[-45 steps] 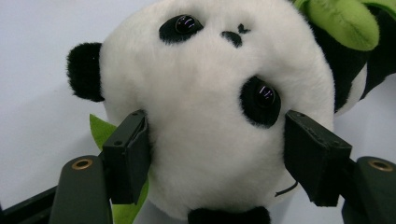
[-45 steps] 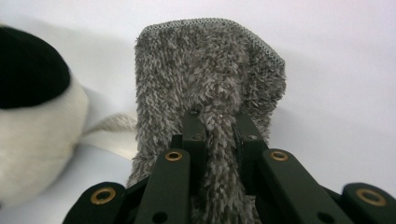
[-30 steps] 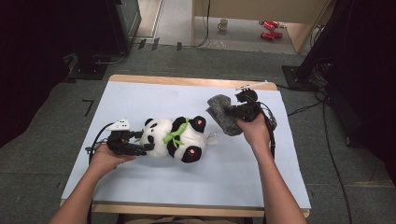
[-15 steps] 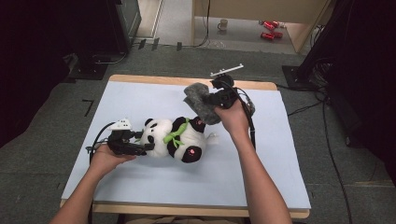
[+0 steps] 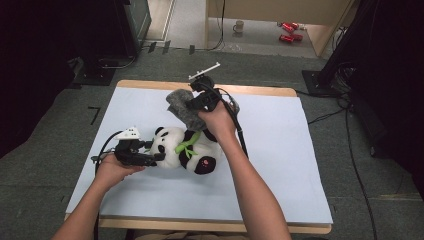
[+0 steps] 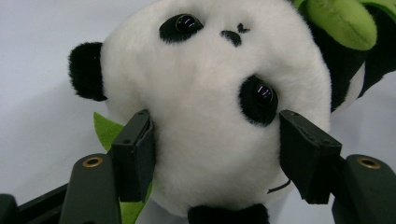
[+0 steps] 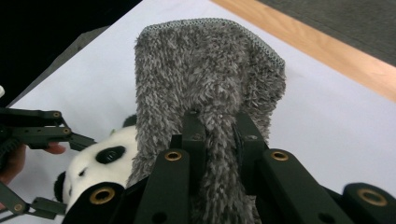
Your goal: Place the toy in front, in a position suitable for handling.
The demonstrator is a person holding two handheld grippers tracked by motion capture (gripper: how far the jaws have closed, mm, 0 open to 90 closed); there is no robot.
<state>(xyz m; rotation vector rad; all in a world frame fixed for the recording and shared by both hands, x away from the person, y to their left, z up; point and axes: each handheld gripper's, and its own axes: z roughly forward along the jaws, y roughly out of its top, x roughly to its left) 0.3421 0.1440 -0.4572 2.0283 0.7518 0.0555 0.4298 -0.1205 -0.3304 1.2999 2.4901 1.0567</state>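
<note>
Jaws of my left gripper [image 6: 212,154] have been closing around the panda's head [image 6: 210,107], barely pressing; right gripper [image 7: 219,135] clenches the grey cloth [image 7: 210,79]. Plush could squirt out from between them if I tug.

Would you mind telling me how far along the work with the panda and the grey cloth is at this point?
Done: the right gripper is shut on the grey cloth, lifted off the table. In hand: the left gripper has just been closing around the panda's head, which sits between its jaws; the cloth hangs just beyond the toy. Left: bringing the cloth onto the panda, probably to wipe or cover it.
</note>
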